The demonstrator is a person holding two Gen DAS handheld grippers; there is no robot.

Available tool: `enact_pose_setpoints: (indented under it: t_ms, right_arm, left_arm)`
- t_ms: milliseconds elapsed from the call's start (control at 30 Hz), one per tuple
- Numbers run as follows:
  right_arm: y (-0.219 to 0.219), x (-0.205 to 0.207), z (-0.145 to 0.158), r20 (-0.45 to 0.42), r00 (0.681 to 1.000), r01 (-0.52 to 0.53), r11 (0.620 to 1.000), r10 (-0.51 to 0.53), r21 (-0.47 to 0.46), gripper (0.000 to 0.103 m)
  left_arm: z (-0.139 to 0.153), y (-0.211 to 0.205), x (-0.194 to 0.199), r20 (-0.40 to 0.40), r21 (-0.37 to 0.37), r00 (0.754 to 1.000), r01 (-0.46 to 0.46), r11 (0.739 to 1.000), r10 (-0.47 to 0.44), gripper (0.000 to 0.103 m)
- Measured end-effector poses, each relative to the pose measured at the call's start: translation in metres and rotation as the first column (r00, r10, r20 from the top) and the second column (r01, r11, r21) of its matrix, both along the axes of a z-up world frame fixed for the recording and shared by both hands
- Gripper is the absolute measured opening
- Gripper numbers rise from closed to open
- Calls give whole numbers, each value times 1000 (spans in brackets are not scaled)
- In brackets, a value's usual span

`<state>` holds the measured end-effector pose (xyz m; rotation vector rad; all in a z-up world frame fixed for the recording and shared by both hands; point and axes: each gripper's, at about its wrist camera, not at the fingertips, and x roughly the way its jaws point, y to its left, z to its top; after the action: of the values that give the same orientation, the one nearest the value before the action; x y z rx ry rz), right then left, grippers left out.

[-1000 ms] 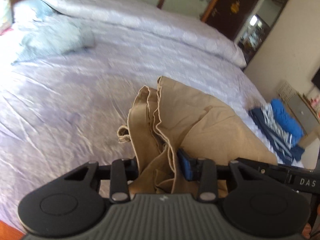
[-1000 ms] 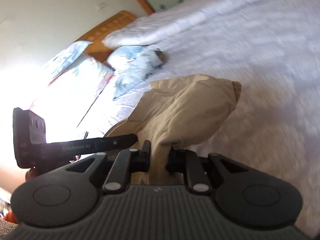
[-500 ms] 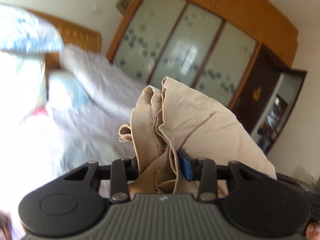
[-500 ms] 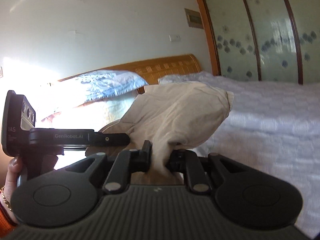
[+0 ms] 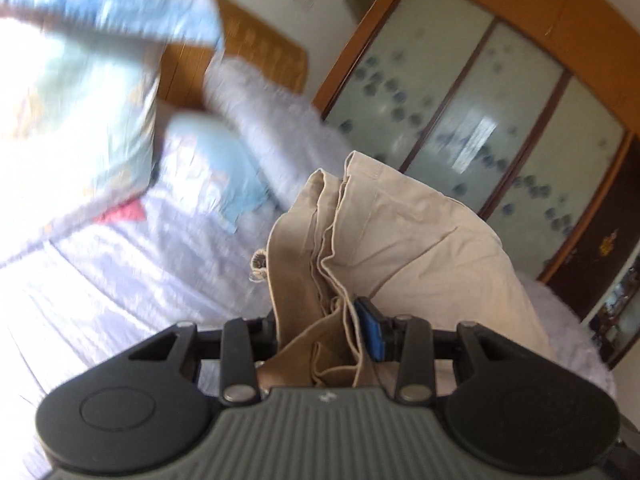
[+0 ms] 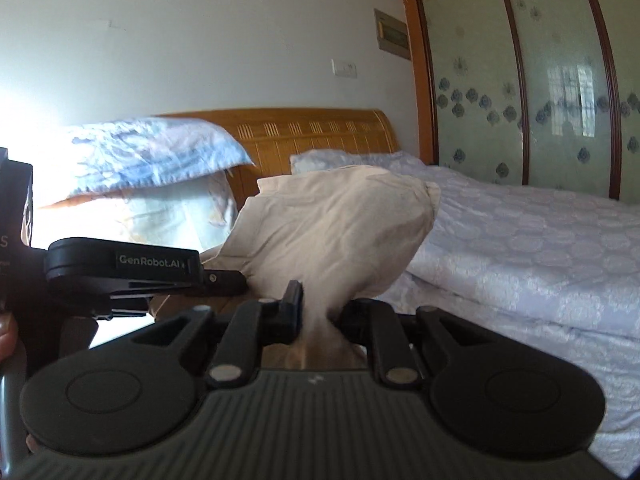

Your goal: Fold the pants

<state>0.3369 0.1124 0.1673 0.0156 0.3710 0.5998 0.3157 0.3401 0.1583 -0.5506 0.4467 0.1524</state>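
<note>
Bedroom light falls on a wide bed (image 6: 520, 248) with a pale lilac quilt, a wooden headboard (image 6: 312, 132) behind it and a wardrobe with frosted, flower-printed doors (image 6: 532, 80) along the far wall.

Starting at the left claw (image 5: 326, 320): it is clamped on a thick bunch of the beige pants (image 5: 400, 240), several layers of edge standing up between its fingers, a blue pad visible on one finger against the cloth. The right claw (image 6: 322, 308) is closed tight on a thinner pinch of the same pants (image 6: 336, 224), the fabric narrowing to a neck where the jaws squeeze it and ballooning out beyond. In the right wrist view the left claw's black body sits just beside it on the left, so both grips appear close together on one end of the garment.

Outward from both claws, the pants are held up off the quilt; the bulk rises in front of each camera, and the rest probably hangs below, out of view. The bed lies ahead and below, its free stretch of quilt to the right of the pillows (image 6: 132, 160). Judging from this, the coming move is to lay the cloth down along that open stretch, with both hands equally near.

The pants look like light cotton, sandy beige, creased and bunched, with stitched seams and a small frayed loop at one edge. Whether the fold is neat cannot be told.
</note>
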Motion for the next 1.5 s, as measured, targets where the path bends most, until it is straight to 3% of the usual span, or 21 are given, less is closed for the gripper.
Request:
enact_pose_setpoints:
  t_ms: [133,200,267,333,400,500,567,600,733,900,967,1033,1333,1500]
  right_arm:
    - [1,43,-72,-186,980,70,998,-70,-7,17]
    - [1,67,-112,-337,935,108,994,-110,-26,17]
    - [-5,81,-146,-448,880,157,987,-157,-37,18]
    - [-14,83,-156,-481,866,173,984,-136,33,18]
    - [-14,77,-153,-476,870,160,986,-125,35,19]
    - [-14,69,-144,-465,878,136,991,-114,14,29]
    - [-14,63,-135,-445,884,171,985,-142,25,55]
    - [-19,52,-127,-417,893,195,981,-170,16,58]
    - [-32,-5,-98,-328,918,223,974,-223,-38,58]
    - [-52,-100,-75,-299,920,246,967,-255,-69,58]
    - [-63,-135,-69,-308,916,253,966,-257,-56,58]
    - [-74,-168,-63,-311,912,264,963,-268,-53,59]
    - [-126,-297,-30,-271,916,305,952,-295,-6,73]
    - [-140,-358,-27,-233,930,289,957,-285,-17,73]
  left_arm:
    - [-82,4,49,-188,-16,982,-16,1000,13,35]
    - [-120,7,66,-292,-30,956,-47,998,36,39]
    - [-134,6,64,-269,-47,963,-38,998,24,44]
    - [-131,2,64,-270,-5,962,-30,1000,27,46]
    - [-128,-6,62,-281,52,959,-30,998,43,49]
    - [-115,-20,52,-300,136,950,-42,990,82,58]
    - [-99,-30,36,-295,191,948,-61,980,116,60]
    - [-89,-36,26,-288,218,949,-66,974,128,60]
    - [-58,-58,-24,-268,299,952,-60,952,144,70]
    - [-29,-92,-97,-253,324,960,-30,946,117,71]
    - [-19,-109,-131,-246,324,964,-20,946,104,77]
    - [-13,-125,-163,-240,327,966,-11,945,94,85]
    - [4,-192,-267,-217,335,975,33,941,43,86]
    - [10,-221,-306,-197,370,980,43,928,33,93]
